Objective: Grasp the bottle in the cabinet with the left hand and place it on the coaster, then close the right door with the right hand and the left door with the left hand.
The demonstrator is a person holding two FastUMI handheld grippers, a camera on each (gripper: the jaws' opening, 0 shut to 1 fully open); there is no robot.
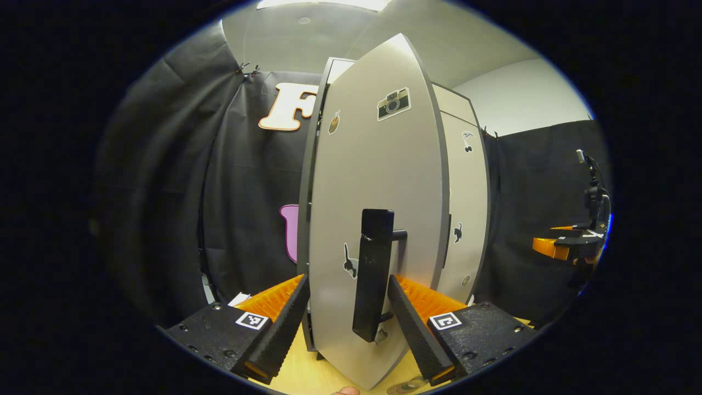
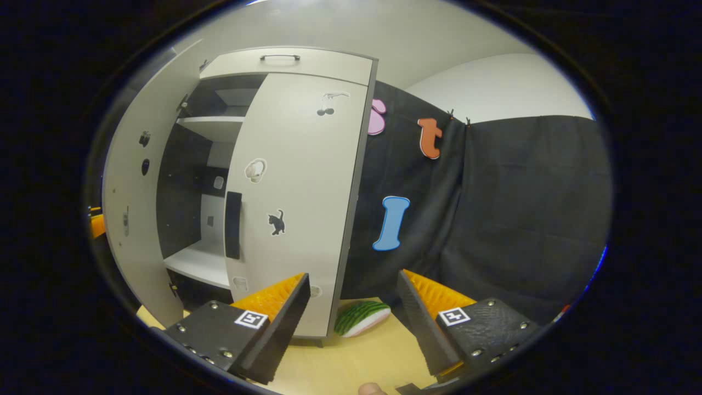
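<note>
Left door (image 1: 378,181) of cabinet (image 2: 296,60), seen from left gripper view: ajar, swung toward the camera, edge-on at centre of view. Black bar handle (image 1: 373,274) on door face, upright, between the fingers of left gripper (image 1: 348,307). Jaws spread wide, one finger on each side of the door's lower edge; contact with door or handle impossible to judge. Stickers on door face: camera (image 1: 394,103) near top, small cat (image 1: 350,262) beside the handle. Right door (image 1: 463,208) behind, closed flat against the cabinet front. Other gripper (image 1: 565,244) far off at right edge of the same view.

From right gripper view: right door (image 2: 296,203) shut, with black handle (image 2: 233,225) and cat sticker (image 2: 276,222); left door (image 2: 129,192) standing open at left, interior shelves (image 2: 211,123) visible between the two. Right gripper (image 2: 351,307) spread open, holding nothing, well short of the cabinet above the wooden counter (image 2: 340,362). Green striped, watermelon-like object (image 2: 359,317) lying on counter just beside the cabinet's right foot. Bottle and coaster: whereabouts could not be told from either view.
</note>
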